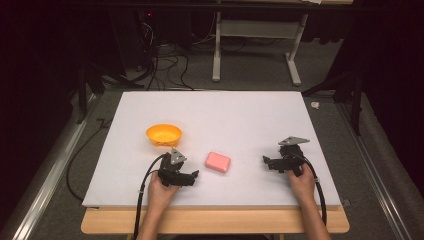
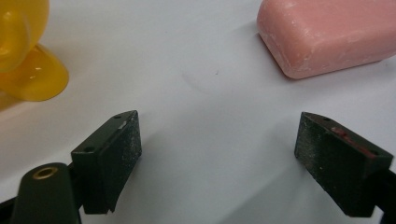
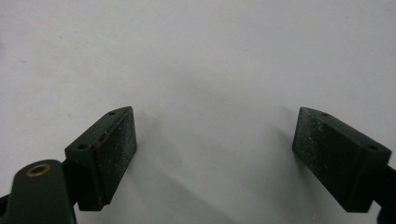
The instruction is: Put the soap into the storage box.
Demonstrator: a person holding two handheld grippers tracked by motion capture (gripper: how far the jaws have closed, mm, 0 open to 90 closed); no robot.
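Pink soap bar (image 1: 218,161) lies flat on white board (image 1: 225,110), between both grippers, orange bowl (image 1: 163,134) just behind-left. Left gripper (image 1: 191,176) wide open, empty, soap ahead-right of its jaws. Right gripper (image 1: 268,162) wide open, empty, over bare board. Likely grasp: swing left, straddle soap's short sides, close gently. Dark room, cables (image 1: 165,65) on floor behind.

Overhead and close left views share soap (image 1: 218,161).
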